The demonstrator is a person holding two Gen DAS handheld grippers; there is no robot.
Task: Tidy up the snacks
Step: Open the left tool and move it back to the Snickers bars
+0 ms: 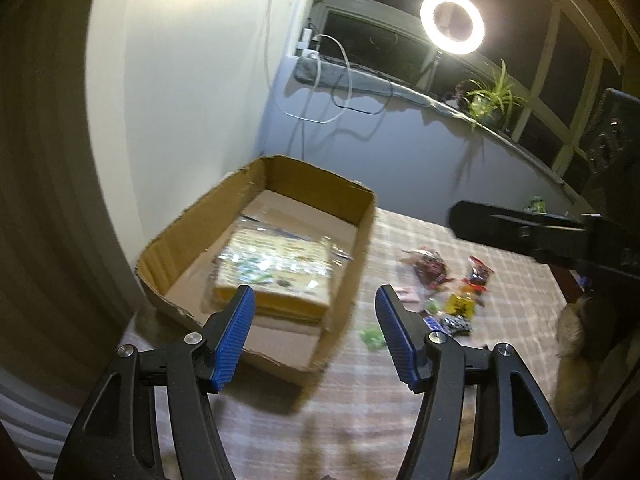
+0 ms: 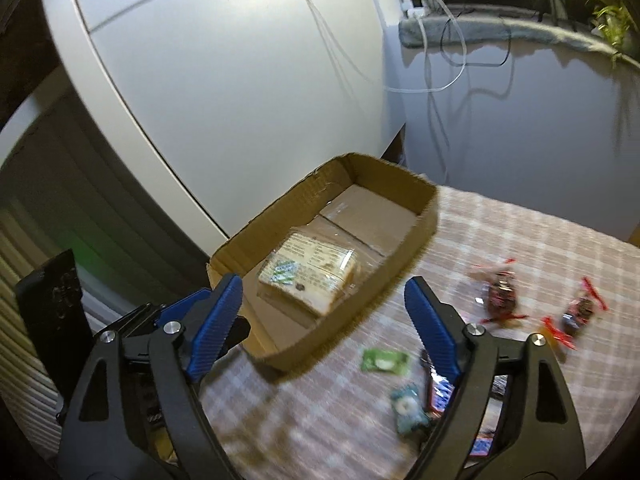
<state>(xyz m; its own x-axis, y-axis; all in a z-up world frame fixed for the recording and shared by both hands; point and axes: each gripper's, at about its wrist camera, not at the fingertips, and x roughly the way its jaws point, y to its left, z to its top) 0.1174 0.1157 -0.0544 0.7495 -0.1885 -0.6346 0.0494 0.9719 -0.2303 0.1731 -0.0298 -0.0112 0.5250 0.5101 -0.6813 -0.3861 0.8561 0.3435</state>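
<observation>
The right gripper [image 2: 324, 308], jaws wide and empty, is nearer: the green square candy wrapper [image 2: 385, 361] lies at five o'clock.

This is a room in a home, seen after dark. A lit ring light [image 1: 452, 23] on a stand and a potted green plant [image 1: 490, 98] stand on a long window sill [image 1: 400, 88] under dark panes in pale frames. White and black charging cables [image 1: 340, 92] hang from a plug at the sill's end down a plain wall. The work surface is covered with a soft pink and white checked cloth [image 2: 520, 240], on which sit a cut-down cardboard box [image 2: 424, 216] and a scatter of small wrapped snacks [image 2: 500, 292]. A white cabinet panel [image 2: 240, 100] rises beside it.
</observation>
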